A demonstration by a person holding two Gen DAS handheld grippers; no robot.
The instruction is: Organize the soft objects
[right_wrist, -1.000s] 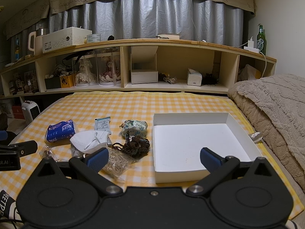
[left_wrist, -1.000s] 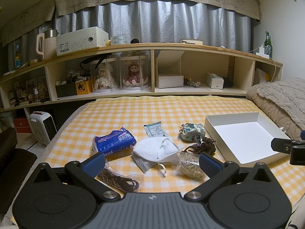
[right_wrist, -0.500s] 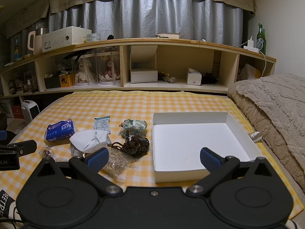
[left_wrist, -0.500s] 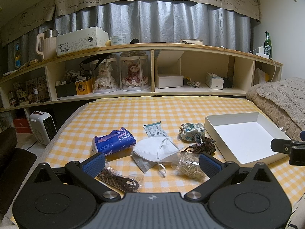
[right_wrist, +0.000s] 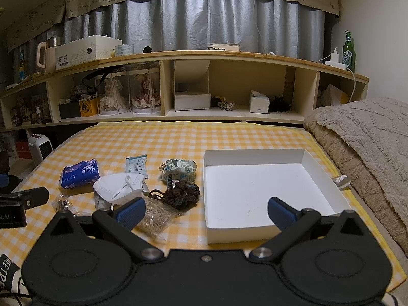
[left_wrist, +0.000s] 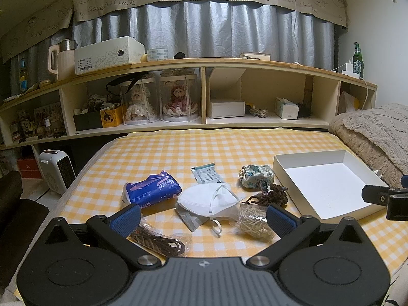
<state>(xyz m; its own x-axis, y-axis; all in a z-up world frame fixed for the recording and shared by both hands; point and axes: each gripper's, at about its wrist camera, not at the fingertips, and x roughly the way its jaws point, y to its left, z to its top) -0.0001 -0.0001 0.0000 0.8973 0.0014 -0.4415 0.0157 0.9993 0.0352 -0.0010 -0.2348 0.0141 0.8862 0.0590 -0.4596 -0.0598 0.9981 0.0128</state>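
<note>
Barely shifted since a second ago — left gripper [left_wrist: 203, 216] and right gripper [right_wrist: 206, 213] spread, empty; white box [right_wrist: 255, 155] unfilled — sorting unstarted.

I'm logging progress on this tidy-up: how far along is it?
Nothing looks done: the white box holds nothing. Nothing is in hand either; the left gripper and right gripper are both open. Left to do: the face mask, blue tissue pack, floral pouch and brown cords lie on the checked cloth.
</note>
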